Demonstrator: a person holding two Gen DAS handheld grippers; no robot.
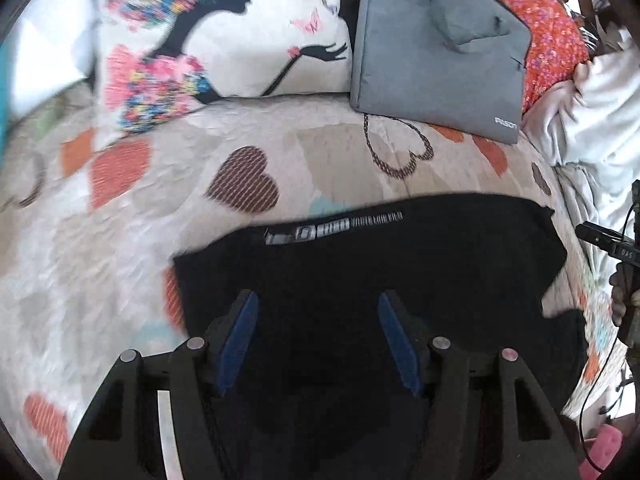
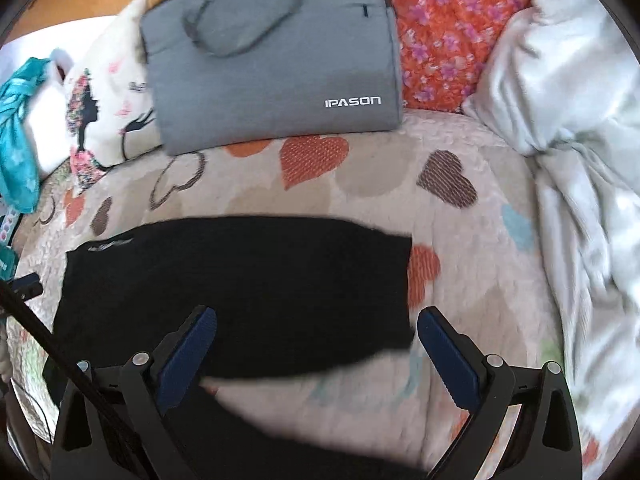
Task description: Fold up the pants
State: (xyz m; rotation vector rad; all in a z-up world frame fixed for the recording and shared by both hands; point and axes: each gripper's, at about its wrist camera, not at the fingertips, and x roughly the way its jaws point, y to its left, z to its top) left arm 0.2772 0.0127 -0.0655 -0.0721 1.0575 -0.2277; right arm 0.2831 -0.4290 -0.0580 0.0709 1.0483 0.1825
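Note:
Black pants [image 1: 400, 264] lie folded into a flat rectangle on a quilt printed with hearts [image 1: 120, 240]; a white printed label shows near their far edge. My left gripper [image 1: 316, 300] hovers over the middle of the pants, its blue pads apart and bare, with only the flat fabric below them. In the right wrist view the pants [image 2: 240, 280] spread across the centre. My right gripper [image 2: 316, 316] stands wide open above their near right corner, one finger over the fabric and the other over the quilt [image 2: 480, 280]. More black cloth shows dimly at the bottom of that view.
A grey laptop bag [image 2: 272, 72] leans at the back beside a white printed pillow [image 2: 108, 108] and an orange floral cushion [image 2: 440, 28]. Crumpled white bedding [image 2: 568, 120] fills the right side. Teal cloth [image 2: 16, 152] lies at the far left. A black cable [image 2: 40, 340] crosses the left corner.

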